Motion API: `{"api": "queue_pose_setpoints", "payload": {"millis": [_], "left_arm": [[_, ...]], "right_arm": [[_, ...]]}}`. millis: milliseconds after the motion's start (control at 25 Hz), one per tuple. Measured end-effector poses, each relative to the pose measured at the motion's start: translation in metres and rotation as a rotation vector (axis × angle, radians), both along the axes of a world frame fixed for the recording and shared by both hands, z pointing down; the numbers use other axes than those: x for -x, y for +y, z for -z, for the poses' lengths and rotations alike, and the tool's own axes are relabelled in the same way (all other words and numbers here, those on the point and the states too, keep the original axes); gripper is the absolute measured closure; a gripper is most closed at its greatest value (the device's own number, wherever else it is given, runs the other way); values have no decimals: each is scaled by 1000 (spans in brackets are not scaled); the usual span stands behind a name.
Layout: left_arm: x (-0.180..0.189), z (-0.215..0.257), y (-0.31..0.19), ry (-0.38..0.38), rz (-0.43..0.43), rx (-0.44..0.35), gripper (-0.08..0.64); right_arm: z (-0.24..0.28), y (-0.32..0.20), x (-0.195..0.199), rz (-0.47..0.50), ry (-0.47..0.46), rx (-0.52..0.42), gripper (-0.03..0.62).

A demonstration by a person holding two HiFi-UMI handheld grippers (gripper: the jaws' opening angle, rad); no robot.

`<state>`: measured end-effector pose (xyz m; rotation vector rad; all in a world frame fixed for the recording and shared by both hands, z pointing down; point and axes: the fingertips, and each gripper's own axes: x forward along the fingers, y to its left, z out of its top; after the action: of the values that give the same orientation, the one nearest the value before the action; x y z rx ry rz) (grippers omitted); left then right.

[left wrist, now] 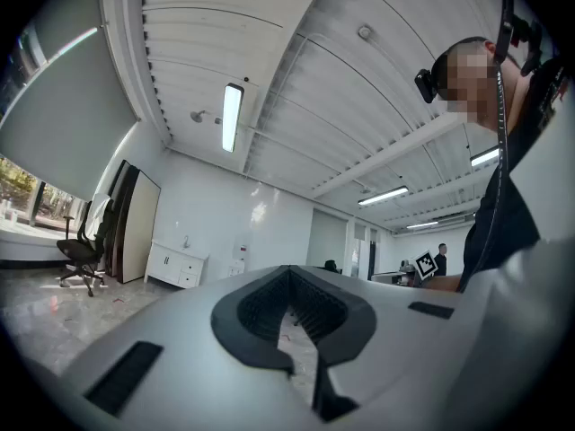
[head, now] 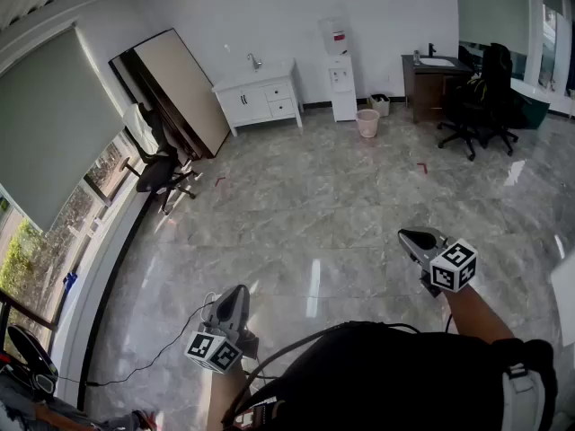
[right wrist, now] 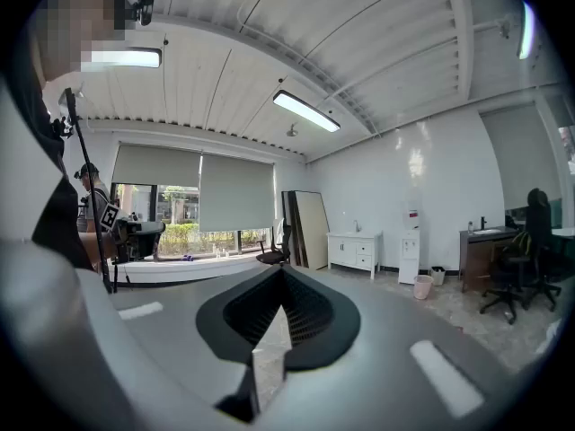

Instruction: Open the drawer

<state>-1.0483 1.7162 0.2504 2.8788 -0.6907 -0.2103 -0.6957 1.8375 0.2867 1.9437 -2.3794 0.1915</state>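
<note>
At the far wall in the head view, a white cabinet (head: 259, 100) stands on the marble floor (head: 314, 205) with its drawers (head: 282, 97) on its right half, all pushed in. A large board (head: 175, 92) leans on the wall to its left, and a water dispenser (head: 341, 83) and a pink bin (head: 367, 122) stand to its right. Both grippers hang over the near floor, well apart from the cabinet: the left gripper (head: 237, 292) at the lower middle, the right gripper (head: 410, 237) higher and further right. A cable (head: 153, 357) trails across the floor's near left corner.

Along the left gripper view, the left gripper (left wrist: 289, 268) has its 2 jaws drawn together at the tips, nothing between them. The cabinet (left wrist: 176, 266) shows small at the far left wall, beside an office chair (left wrist: 83, 251).

Along the right gripper view, the right gripper (right wrist: 281, 269) likewise has its jaws closed and empty, tips meeting. The cabinet (right wrist: 355, 250) stands far off, right of the jaws, with the dispenser (right wrist: 410, 257) beside it.
</note>
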Motion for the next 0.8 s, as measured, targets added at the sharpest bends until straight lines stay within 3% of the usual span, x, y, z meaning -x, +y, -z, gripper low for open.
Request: {"api": "queue_pose_setpoints", "payload": {"millis": [800], "left_arm": [[3,-11,6,0,-9,11,560]], "right_arm": [[-4,5,1,-6,1,-11,594]]}}
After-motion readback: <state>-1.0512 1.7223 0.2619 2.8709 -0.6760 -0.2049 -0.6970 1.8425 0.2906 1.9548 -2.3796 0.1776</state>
